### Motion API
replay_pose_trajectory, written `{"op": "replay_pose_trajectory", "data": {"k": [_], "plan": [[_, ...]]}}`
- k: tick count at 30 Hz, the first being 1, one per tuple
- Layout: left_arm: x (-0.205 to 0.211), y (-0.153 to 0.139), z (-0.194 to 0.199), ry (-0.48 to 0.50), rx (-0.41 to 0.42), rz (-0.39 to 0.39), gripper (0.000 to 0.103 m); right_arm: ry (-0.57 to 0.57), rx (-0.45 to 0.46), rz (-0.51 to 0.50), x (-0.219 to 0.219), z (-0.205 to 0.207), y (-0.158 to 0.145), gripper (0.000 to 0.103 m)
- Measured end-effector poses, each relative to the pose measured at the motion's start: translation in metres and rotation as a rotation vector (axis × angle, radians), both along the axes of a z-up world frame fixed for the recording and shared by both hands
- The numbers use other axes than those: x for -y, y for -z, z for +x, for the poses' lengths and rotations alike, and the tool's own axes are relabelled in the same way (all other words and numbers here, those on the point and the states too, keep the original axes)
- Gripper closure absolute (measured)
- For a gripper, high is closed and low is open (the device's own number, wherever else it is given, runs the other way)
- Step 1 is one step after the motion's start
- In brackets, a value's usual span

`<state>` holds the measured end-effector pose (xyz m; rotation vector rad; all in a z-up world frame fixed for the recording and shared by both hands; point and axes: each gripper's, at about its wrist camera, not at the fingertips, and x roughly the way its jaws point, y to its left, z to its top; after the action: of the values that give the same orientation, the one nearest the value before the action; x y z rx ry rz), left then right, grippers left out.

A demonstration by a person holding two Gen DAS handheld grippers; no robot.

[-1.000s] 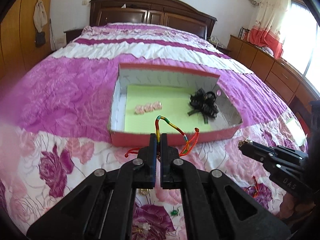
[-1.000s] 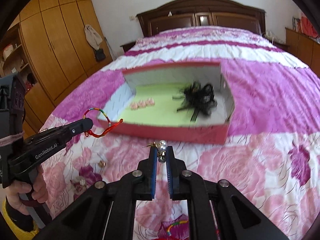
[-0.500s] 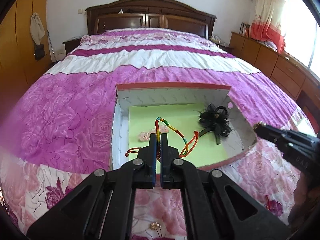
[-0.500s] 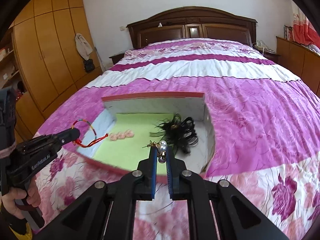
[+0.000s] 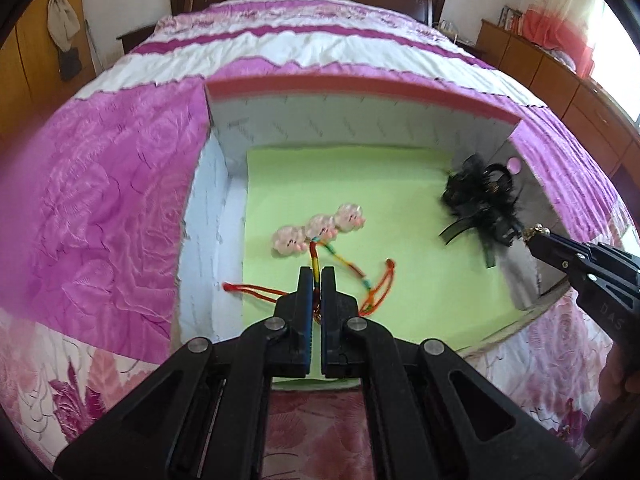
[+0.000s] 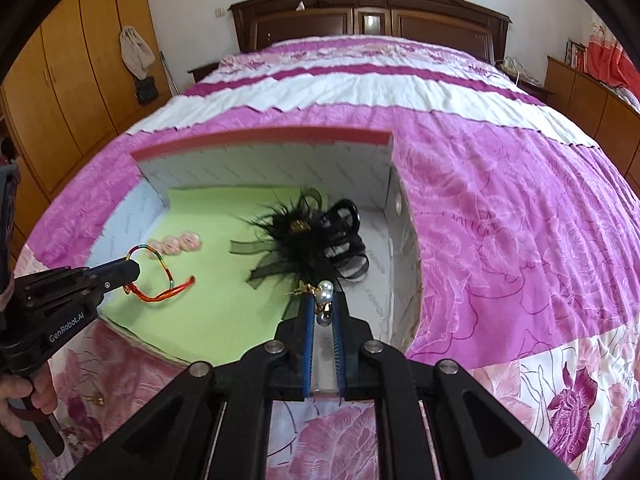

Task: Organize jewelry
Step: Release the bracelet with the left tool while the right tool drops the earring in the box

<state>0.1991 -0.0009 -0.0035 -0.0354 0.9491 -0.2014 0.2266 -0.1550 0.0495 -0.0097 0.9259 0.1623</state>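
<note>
A red box (image 5: pixel 360 87) with a green floor sits on the bed; it also shows in the right wrist view (image 6: pixel 260 138). My left gripper (image 5: pixel 317 276) is shut on a rainbow cord bracelet (image 5: pixel 344 265) and holds it over the box floor, near three pink beads (image 5: pixel 318 229). My right gripper (image 6: pixel 322 300) is shut on a pearl earring (image 6: pixel 324 295) over the box's right side, just in front of a black feather hairpiece (image 6: pixel 308 236). The bracelet (image 6: pixel 160 270) and left gripper (image 6: pixel 134 270) show in the right wrist view.
The pink floral bedspread (image 6: pixel 500 208) surrounds the box. A small gold piece (image 6: pixel 97 400) lies on the quilt at front left. A dark headboard (image 6: pixel 368 20) is at the back, wardrobes (image 6: pixel 60 80) left, drawers (image 5: pixel 560 80) right.
Both grippers have moved forward from in front of the box to over its inside, carrying the bracelet and the earring with them. Both stay shut.
</note>
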Motion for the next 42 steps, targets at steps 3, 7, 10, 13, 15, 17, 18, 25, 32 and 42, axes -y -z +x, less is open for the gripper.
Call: {"op": "replay_pose_trajectory", "data": {"k": [3, 7, 10, 13, 15, 17, 18, 25, 32, 42], "plan": [[-0.002, 0.006, 0.002, -0.019, -0.027, -0.003, 0.103, 0.011, 0.0, -0.013, 0.002, 0.0, 0.005, 0.093], [0.001, 0.007, 0.001, -0.018, -0.031, 0.025, 0.102, 0.017, 0.014, -0.006, 0.002, -0.003, 0.006, 0.086], [0.0, 0.003, -0.002, -0.013, -0.026, -0.002, 0.091, 0.009, 0.024, 0.005, 0.002, -0.004, 0.004, 0.076], [-0.002, -0.006, -0.01, -0.012, -0.005, -0.019, 0.082, 0.002, 0.054, 0.019, 0.002, -0.009, -0.003, 0.073], [-0.005, -0.013, -0.014, -0.01, 0.013, -0.028, 0.081, 0.0, 0.081, 0.035, 0.002, -0.014, -0.01, 0.07], [-0.008, -0.021, -0.02, -0.013, 0.028, -0.035, 0.081, 0.004, 0.11, 0.055, 0.003, -0.02, -0.02, 0.067], [-0.01, -0.024, -0.022, -0.015, 0.035, -0.039, 0.08, 0.006, 0.125, 0.065, 0.003, -0.023, -0.025, 0.066], [-0.019, -0.044, -0.044, -0.016, 0.063, -0.061, 0.079, 0.002, 0.165, 0.103, -0.003, -0.048, -0.049, 0.066], [-0.025, -0.049, -0.07, 0.006, 0.061, -0.077, 0.079, -0.005, 0.141, 0.136, -0.005, -0.077, -0.056, 0.066], [-0.03, -0.04, -0.098, 0.017, 0.036, -0.061, 0.079, -0.005, 0.082, 0.171, -0.005, -0.114, -0.05, 0.066]]}}
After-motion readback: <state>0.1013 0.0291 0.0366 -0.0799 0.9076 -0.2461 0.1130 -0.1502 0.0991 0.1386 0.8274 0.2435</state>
